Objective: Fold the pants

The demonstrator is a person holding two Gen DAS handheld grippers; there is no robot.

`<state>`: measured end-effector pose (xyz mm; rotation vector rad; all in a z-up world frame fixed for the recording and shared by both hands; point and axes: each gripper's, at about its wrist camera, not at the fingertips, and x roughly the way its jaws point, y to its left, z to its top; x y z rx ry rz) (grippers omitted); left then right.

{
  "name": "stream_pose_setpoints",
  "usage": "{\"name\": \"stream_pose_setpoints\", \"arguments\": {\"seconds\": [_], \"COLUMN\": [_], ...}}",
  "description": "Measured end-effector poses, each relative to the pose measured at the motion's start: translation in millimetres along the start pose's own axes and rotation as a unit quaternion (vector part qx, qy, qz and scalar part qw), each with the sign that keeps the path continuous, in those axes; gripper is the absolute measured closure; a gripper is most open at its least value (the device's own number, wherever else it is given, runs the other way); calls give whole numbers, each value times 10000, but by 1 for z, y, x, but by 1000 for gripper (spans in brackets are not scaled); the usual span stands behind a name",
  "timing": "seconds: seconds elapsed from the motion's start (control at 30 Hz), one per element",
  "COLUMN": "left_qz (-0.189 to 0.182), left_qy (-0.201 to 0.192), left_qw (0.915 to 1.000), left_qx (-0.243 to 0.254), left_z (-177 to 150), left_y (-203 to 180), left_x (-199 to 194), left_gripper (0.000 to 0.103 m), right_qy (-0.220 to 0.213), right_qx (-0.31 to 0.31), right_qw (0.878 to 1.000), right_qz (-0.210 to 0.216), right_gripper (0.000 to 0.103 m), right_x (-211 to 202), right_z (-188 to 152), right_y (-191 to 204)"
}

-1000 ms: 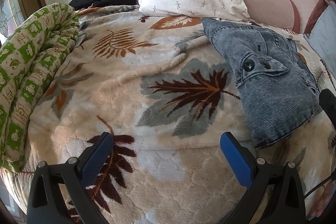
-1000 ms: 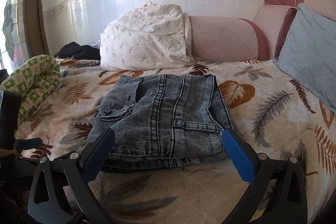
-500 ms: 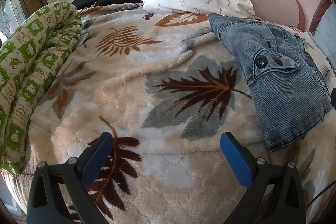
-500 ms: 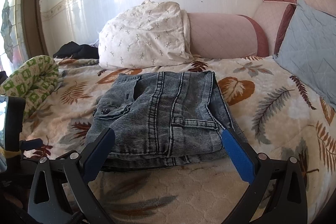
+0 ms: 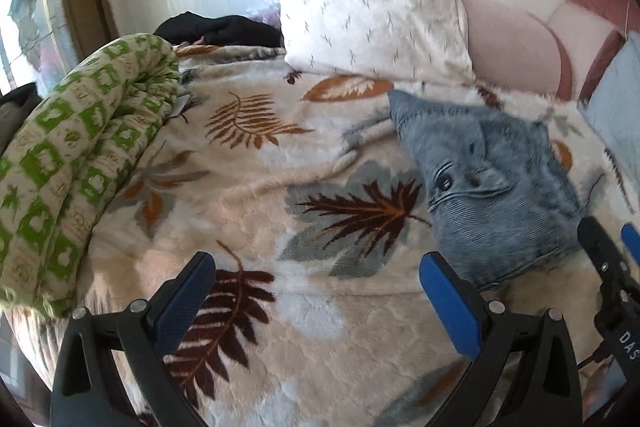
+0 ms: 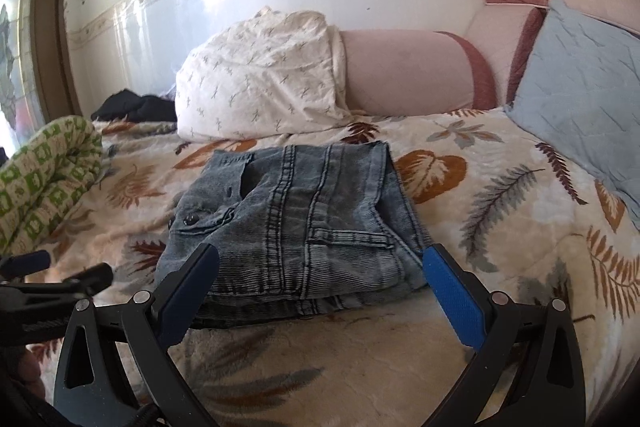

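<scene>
In the left wrist view, the left gripper is being held low over the leaf-print blanket, its 2 blue-padded fingers spread wide with nothing gripped; the folded grey-blue pants are being seen lying to its right, with the right gripper showing at the edge. In the right wrist view, the right gripper is being held wide open and empty just before the pants, which are being shown as a neat stack on the blanket, belt loop and seams uppermost, near the white pillow; a blue cushion is visible only here.
</scene>
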<state>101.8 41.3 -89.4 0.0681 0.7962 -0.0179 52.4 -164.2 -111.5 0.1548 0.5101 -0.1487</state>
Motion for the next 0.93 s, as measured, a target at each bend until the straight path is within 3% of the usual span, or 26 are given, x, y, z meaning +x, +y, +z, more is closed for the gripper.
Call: {"name": "stream_pose_setpoints", "arguments": {"seconds": [0.17, 0.4, 0.47, 0.6, 0.93], "left_qz": [-199, -444, -545, -477, -363], "left_qy": [-166, -536, -563, -386, -461], "left_qw": [9995, 9961, 9954, 9965, 9968], "left_qx": [-196, 545, 554, 570, 536], "left_z": [-11, -16, -16, -13, -12], "left_y": [-2, -21, -19, -16, -16], "left_x": [-9, 0, 4, 15, 21], "left_gripper": [0, 0, 0, 0, 0], "right_qy": [-79, -137, -115, -49, 91], "right_qx": [70, -68, -129, -236, -231], "right_qw": [9999, 9999, 9998, 9997, 9997], "right_qz": [16, -34, -46, -29, 49], "right_gripper": [0, 0, 0, 0, 0], "right_x": [-14, -14, -10, 0, 12], "right_z": [-1, -2, -3, -4, -5], "right_y": [-7, -3, -1, 6, 10]}}
